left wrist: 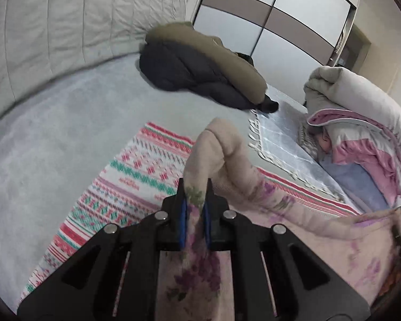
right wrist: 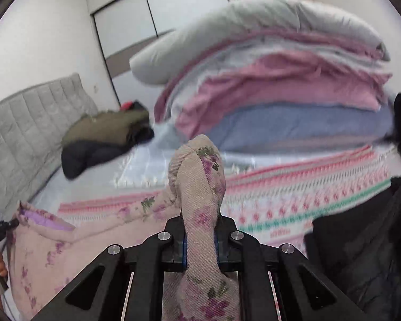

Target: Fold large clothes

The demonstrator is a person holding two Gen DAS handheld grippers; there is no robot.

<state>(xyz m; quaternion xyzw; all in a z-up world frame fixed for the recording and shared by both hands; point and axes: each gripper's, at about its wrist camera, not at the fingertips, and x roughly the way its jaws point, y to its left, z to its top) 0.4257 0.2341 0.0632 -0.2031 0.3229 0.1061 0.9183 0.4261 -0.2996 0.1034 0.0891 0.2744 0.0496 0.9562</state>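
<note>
You hold the soft beige garment with purple flowers (left wrist: 254, 184) up off the bed, and it hangs between your two hands. Your left gripper (left wrist: 195, 200) pinches one bunched part tight. Your right gripper (right wrist: 200, 230) pinches another bunched part tight. Under it lies a striped pink, white and green blanket (left wrist: 136, 171). Near it sits a tall pile of folded pink, blue and grey bedding (right wrist: 275, 85).

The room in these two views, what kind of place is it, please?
Most likely a home bedroom. A bed with a padded grey headboard fills the views, a tall wardrobe with sliding doors stands behind it, and a stack of folded quilts rests on the mattress.
</note>
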